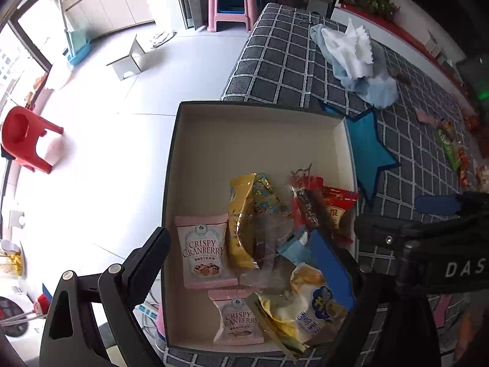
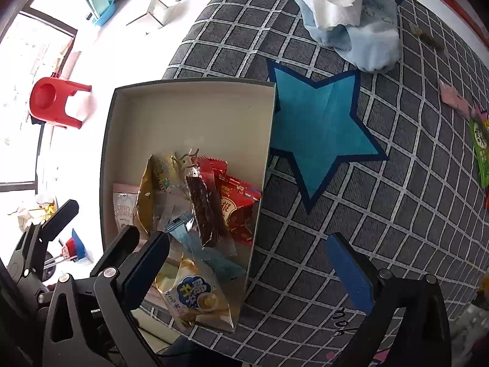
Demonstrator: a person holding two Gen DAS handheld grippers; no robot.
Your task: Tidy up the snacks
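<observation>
Both tongs are spread wide and hold nothing. In the left wrist view the left gripper (image 1: 244,263) hangs over the near end of the box (image 1: 262,113), one black finger at the lower left outside the box wall, the blue-padded finger at lower centre above the heap. In the right wrist view the right gripper (image 2: 253,263) straddles the box's right wall: its dark finger sits over the snacks at the lower left, its blue pad over the checked cloth (image 2: 382,214) at the lower right.

The heap of packets fills the near half of the box; the far half, toward the top of the frame, is bare. Two pink Crispy Cranberry packets (image 1: 203,249) lie flat at the left of the heap, a gold packet (image 1: 243,220) leans beside them, red packets (image 1: 331,211) rest against the right wall, and a pale yellow packet (image 1: 308,299) lies nearest the lens.

More snacks remain outside the box. A green packet (image 2: 479,150) lies at the right edge of the right wrist view, its long axis running top to bottom, with a pink packet (image 2: 454,98) above it; past the blue star (image 2: 321,134), both are well apart from the box. They lie to the right of both tongs, so I judge the right gripper the nearer one for the next pick, and it would need to swing right, away from the box.
</observation>
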